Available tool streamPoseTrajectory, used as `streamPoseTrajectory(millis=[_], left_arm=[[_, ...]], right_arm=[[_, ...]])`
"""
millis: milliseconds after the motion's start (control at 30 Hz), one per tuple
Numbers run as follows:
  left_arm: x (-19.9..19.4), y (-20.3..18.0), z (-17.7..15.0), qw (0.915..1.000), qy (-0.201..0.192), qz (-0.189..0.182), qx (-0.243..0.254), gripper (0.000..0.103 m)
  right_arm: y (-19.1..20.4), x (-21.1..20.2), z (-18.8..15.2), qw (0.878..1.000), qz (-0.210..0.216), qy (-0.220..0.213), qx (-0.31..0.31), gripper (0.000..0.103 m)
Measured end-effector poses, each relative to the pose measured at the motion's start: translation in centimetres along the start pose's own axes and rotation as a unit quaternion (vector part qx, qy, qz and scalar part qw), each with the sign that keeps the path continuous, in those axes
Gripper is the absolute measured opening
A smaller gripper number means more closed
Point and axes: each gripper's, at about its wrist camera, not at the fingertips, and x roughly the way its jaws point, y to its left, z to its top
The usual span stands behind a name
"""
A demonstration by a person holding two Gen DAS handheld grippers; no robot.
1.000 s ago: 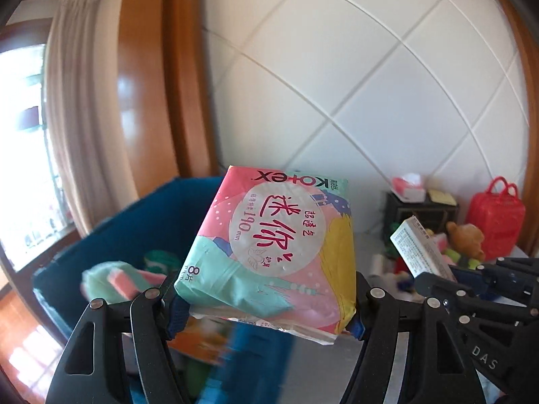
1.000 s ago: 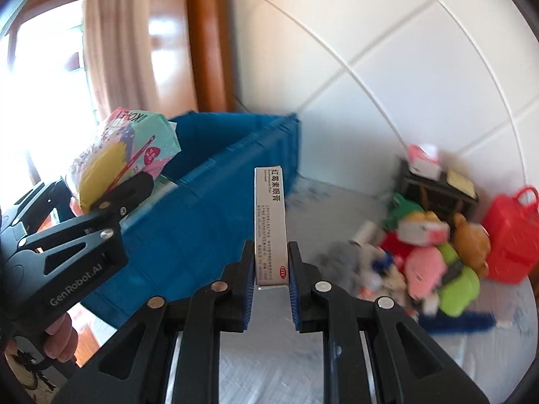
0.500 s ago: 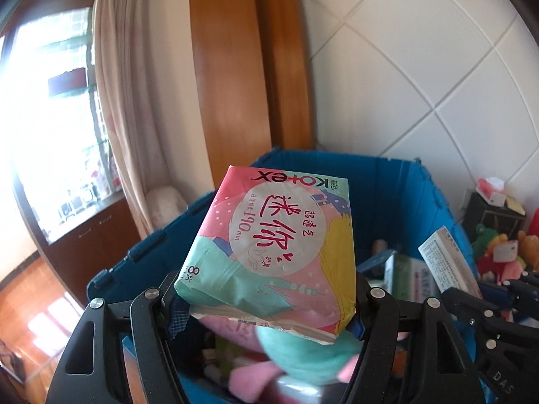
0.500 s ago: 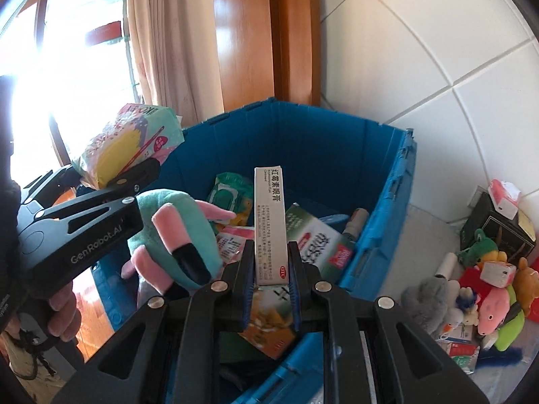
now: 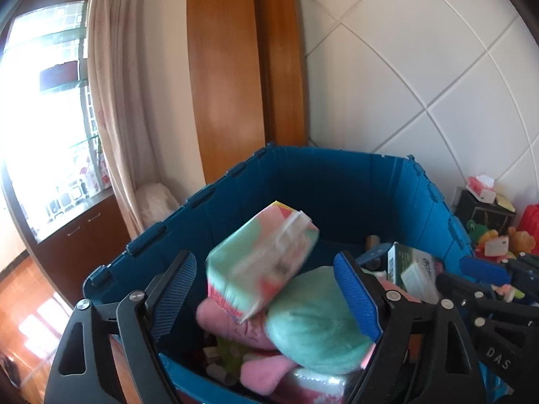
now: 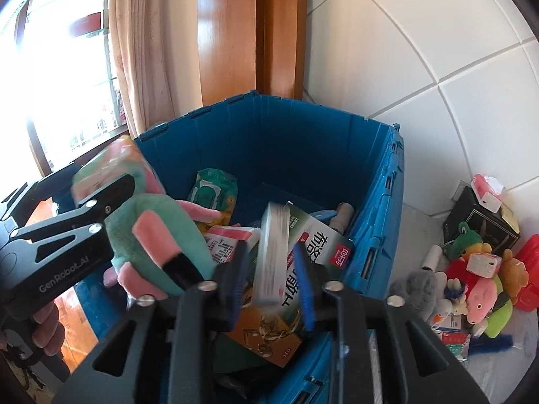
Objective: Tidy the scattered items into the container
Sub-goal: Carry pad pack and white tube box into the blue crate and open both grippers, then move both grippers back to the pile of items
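Right wrist view: my blue plastic crate (image 6: 303,155) stands against white wall tiles (image 6: 404,50).
Both fingers spread, just opening; pastel pad packet (image 5: 262,262) and slim white carton (image 6: 271,256) drop inside, toys (image 6: 471,289) heaped on pale worktop (image 6: 417,229).

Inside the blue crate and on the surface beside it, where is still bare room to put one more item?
In the blue plastic crate, the far corner floor behind the green wipes packet looks bare. The near half is crowded with the teal plush toy and boxes. Outside, the grey surface beside the crate wall is free; the toy pile is crowded.
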Motion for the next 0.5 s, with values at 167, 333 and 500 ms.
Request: streamPoseTrajectory(millis=[167, 333, 500], left_arm=[[-2.0, -0.3, 0.2, 0.9998, -0.015, -0.007, -0.005, 0.088], [-4.3, -2.4, 0.5, 0.9987, -0.032, -0.039, 0.004, 0.088], [-6.9, -6.8, 0.7, 0.9954, -0.046, -0.081, 0.019, 0.088]], right_arm=[[-0.4, -2.2, 0.0, 1.0, -0.011, -0.027, 0.01, 0.057], [-1.9, -5.5, -0.2, 0.997, -0.037, -0.062, 0.033, 0.057], [-4.6, -9.3, -1.3, 0.992, -0.073, -0.087, 0.056, 0.061]])
